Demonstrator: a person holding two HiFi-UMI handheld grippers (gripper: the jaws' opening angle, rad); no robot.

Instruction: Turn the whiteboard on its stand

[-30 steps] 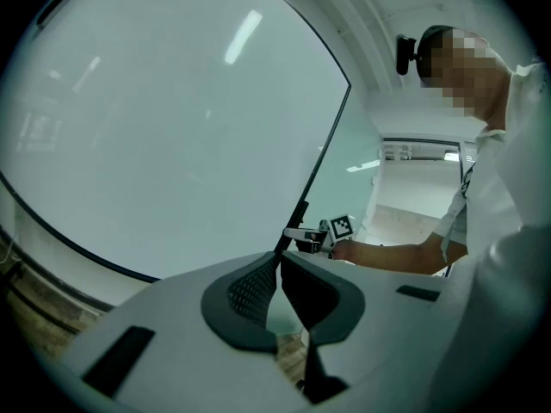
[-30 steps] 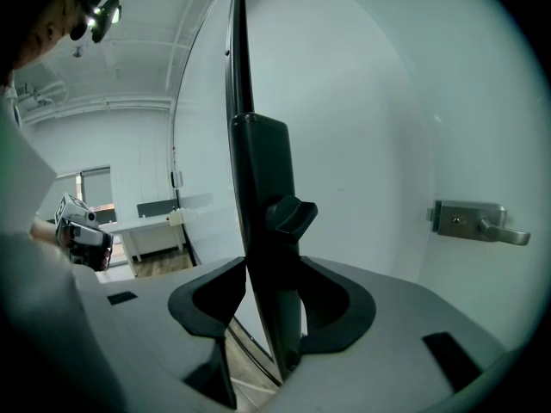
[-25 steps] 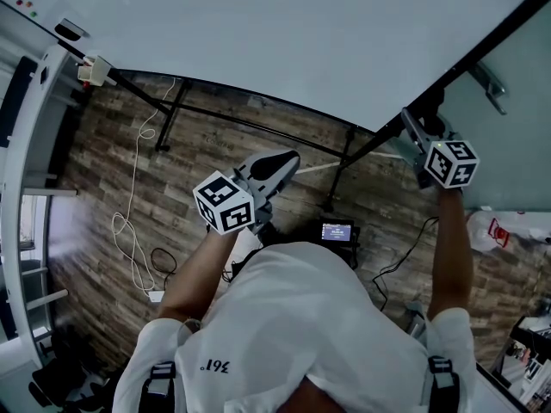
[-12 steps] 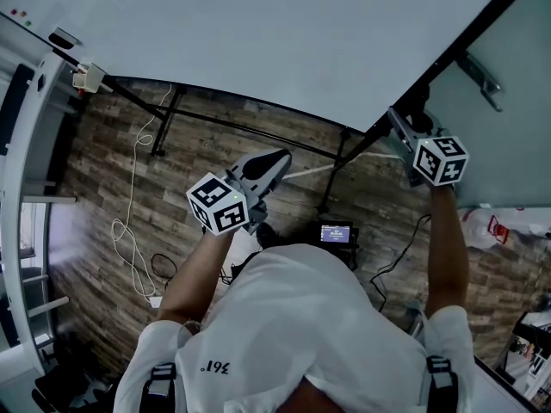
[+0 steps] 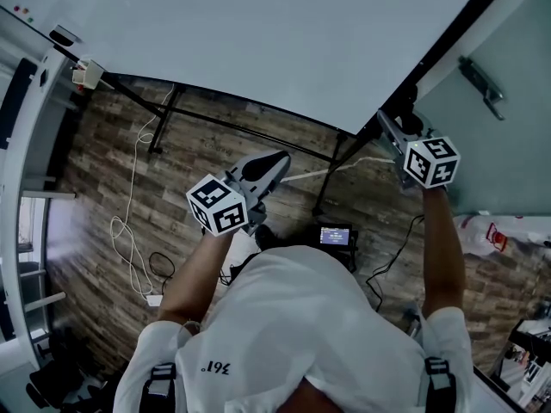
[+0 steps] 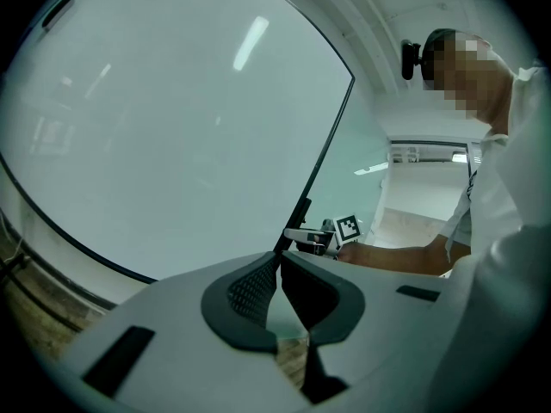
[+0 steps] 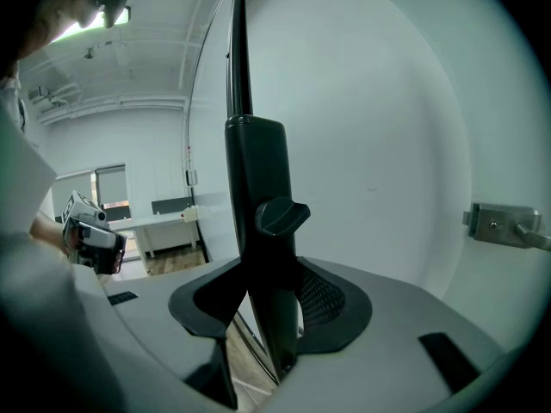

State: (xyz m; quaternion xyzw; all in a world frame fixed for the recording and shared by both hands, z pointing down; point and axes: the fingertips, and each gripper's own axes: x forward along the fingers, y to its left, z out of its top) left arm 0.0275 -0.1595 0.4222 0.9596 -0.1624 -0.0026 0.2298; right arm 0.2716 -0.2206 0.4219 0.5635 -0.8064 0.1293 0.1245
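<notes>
Left gripper [image 5: 280,160] hovers just off centre, jaws together on nothing, nosing toward 1 o'clock under the whiteboard [image 5: 275,33], which fills the head view from 10 round to 1 o'clock above the plank floor [image 5: 103,170]. Over at 2 o'clock the right gripper [image 5: 394,132] is clamped on the board's black side upright [image 7: 258,170], locking knob [image 7: 277,216] just past the pads. Looks like the turn itself is in hand, and the next move likely calls for a steady sideways sweep with that grip held firm.
</notes>
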